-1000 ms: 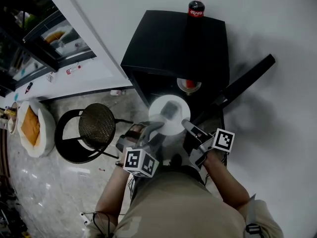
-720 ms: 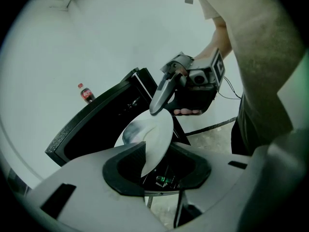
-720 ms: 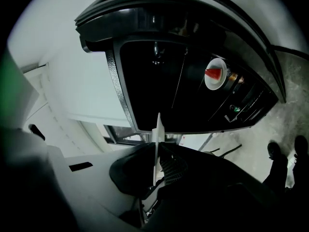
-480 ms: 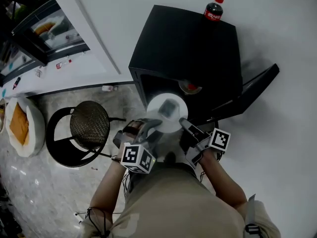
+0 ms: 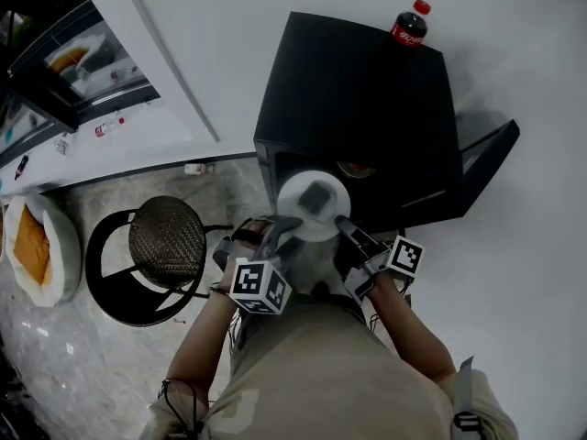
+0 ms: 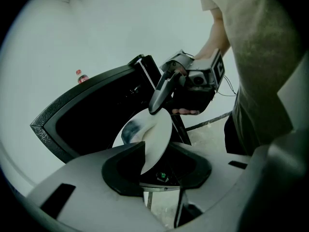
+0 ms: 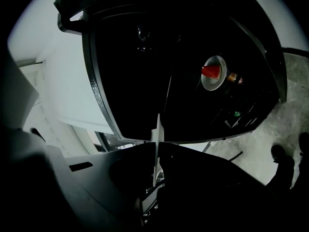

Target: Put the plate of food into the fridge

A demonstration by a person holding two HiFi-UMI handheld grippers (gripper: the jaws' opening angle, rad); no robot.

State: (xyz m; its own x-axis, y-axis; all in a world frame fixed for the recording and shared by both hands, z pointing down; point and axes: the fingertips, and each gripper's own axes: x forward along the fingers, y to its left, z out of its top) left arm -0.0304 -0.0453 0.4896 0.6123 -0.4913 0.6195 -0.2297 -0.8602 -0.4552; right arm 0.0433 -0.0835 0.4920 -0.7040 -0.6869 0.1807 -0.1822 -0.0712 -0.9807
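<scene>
Brought nearer the open fridge point(image 5: 367, 99) than a second ago. Pinched in the right gripper point(image 5: 341, 224), jaws nearly together on the right rim; caught in the left gripper point(image 5: 282, 229), jaws easing open with the left rim between them. Held at the fridge's front edge: white plate point(image 5: 307, 220) carrying a dark piece of food point(image 5: 315, 197). Inside, a dish point(image 7: 214, 74) with something red. On top, a cola bottle point(image 5: 409, 24); at right, the swung-open door point(image 5: 486, 154); on the floor at left, a stool point(image 5: 165, 238).
</scene>
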